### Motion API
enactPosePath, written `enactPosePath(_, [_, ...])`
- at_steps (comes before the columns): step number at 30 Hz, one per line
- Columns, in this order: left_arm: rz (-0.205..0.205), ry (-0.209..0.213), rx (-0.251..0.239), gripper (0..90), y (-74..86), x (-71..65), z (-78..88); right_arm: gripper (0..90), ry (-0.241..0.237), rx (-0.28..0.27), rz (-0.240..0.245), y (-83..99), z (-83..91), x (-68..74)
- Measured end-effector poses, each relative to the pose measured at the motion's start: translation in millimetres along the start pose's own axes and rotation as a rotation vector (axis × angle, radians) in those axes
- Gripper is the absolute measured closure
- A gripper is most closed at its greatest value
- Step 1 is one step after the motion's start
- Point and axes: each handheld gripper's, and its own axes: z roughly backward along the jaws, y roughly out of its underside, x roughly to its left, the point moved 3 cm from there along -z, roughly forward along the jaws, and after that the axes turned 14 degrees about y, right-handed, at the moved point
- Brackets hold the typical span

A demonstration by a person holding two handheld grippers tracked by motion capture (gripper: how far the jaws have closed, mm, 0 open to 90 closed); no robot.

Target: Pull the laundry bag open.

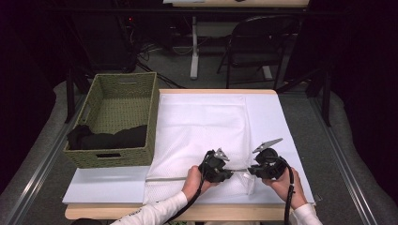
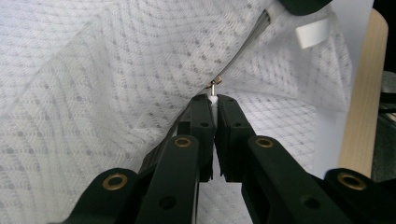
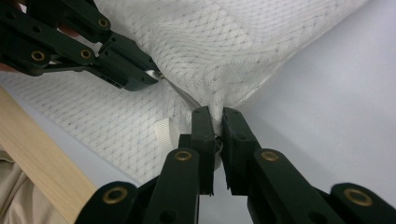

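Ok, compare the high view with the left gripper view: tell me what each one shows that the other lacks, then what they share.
High view alone: the green woven basket holding dark folded cloth, a black folding chair, and the person's hands.

Left gripper view alone: the small metal zipper pull with its white tab pinched by the left gripper.

Shared: the white mesh laundry bag, its grey zipper, the pale wooden table edge.

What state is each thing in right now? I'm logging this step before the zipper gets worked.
Mesh laundry bag: lying flat on the table, near corner pinched up.
Zipper pull: clamped at the jaw tips.
Left gripper: shut on the zipper pull.
Right gripper: shut on the bag's corner.
Green basket: upright, dark clothes inside.
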Motion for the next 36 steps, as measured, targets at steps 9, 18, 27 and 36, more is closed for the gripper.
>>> enactPosePath(9, [0.009, -0.012, -0.004, 86.3, 1.7, 1.3, 4.2, 84.9, -0.006, -0.001, -0.009, -0.5, 0.8, 0.5])
enactPosePath(18, [0.008, -0.022, 0.008, 86.3, 4.2, 1.8, 6.4, 84.9, -0.008, 0.009, -0.01, 0.9, 0.5, -1.2])
enactPosePath(27, [0.006, -0.023, 0.015, 86.3, 7.7, 3.0, 11.4, 84.9, -0.004, 0.025, -0.015, 2.3, -0.4, -3.2])
enactPosePath(36, [0.013, -0.02, 0.015, 86.4, 10.3, 4.0, 14.1, 84.9, -0.005, 0.03, -0.007, 3.3, -1.4, -4.9])
